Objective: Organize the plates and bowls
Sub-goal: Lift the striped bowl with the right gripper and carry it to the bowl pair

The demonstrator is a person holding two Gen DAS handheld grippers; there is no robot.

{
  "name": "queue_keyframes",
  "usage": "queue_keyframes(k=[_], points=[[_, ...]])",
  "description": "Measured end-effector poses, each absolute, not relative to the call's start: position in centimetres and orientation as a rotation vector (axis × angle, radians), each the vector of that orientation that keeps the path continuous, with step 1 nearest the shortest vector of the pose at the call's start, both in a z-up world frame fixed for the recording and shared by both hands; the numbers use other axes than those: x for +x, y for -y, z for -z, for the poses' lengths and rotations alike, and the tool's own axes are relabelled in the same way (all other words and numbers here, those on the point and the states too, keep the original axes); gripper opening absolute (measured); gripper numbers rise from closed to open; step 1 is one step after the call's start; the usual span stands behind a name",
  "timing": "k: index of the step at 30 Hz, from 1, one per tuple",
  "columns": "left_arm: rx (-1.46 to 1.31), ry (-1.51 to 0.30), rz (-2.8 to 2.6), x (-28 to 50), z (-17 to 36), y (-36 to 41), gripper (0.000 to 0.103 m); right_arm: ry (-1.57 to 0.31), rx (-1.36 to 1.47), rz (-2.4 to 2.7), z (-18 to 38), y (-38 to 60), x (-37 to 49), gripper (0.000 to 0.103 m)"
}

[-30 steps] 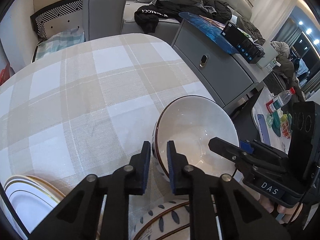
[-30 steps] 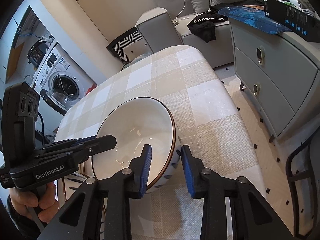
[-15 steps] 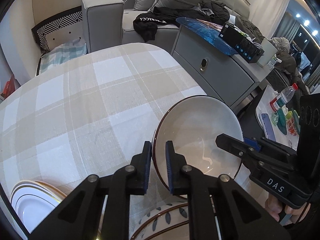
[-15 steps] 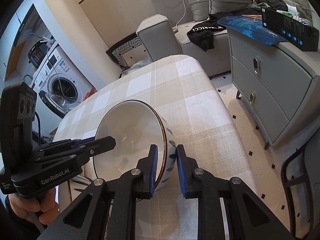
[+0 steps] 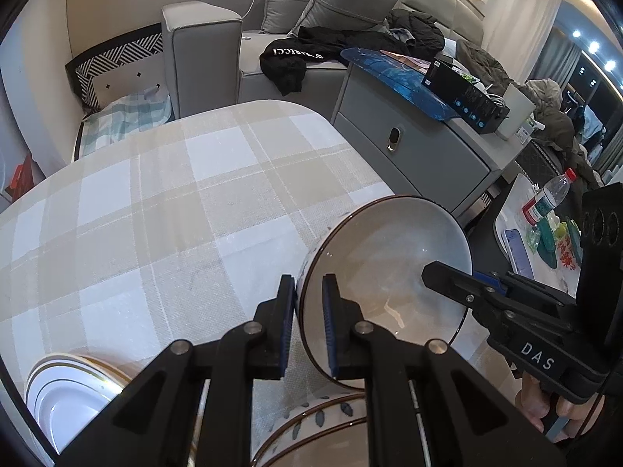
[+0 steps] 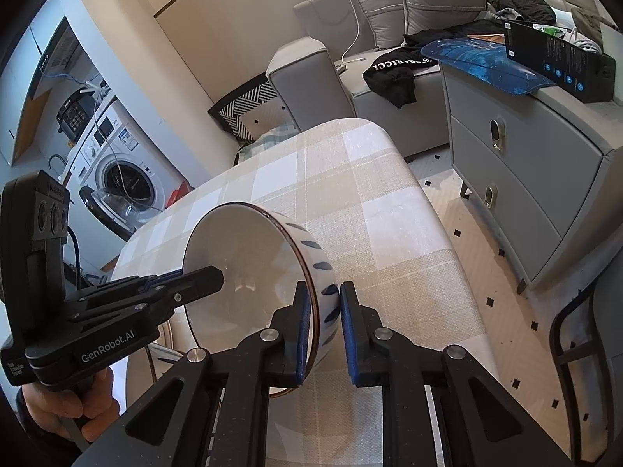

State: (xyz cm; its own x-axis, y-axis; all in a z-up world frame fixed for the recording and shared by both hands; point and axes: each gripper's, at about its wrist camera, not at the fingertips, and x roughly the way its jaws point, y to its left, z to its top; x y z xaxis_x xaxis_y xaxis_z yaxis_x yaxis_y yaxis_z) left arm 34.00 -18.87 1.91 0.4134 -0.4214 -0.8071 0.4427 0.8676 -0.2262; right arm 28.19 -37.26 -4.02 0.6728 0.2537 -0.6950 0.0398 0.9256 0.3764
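White bowl [image 5: 383, 268] with dark rim and blue leaf marks on its outer wall, tipped on edge above the surface's [image 5: 163, 210] near right corner. Left tongs [image 5: 307, 325] and right tongs [image 6: 323, 327] each clench its rim from opposite sides. Gold-rimmed plates [image 5: 66, 393] sit at the near left edge.

Plaid tablecloth [image 5: 163, 210], grey sofa [image 5: 218, 39] w/ black hoodie [image 5: 288, 62], grey drawer cabinet [image 6: 537, 179], washing machine [image 6: 124, 183], water bottle [image 5: 549, 194]
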Motion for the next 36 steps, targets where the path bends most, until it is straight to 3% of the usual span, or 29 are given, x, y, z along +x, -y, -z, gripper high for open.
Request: queue_keyframes(k=[36], points=[[-0.057,-0.806,0.525,28.3,-10.0,15.2,0.011,-0.631,0.318,-0.173,-4.6,34.5,21.9,0.015]])
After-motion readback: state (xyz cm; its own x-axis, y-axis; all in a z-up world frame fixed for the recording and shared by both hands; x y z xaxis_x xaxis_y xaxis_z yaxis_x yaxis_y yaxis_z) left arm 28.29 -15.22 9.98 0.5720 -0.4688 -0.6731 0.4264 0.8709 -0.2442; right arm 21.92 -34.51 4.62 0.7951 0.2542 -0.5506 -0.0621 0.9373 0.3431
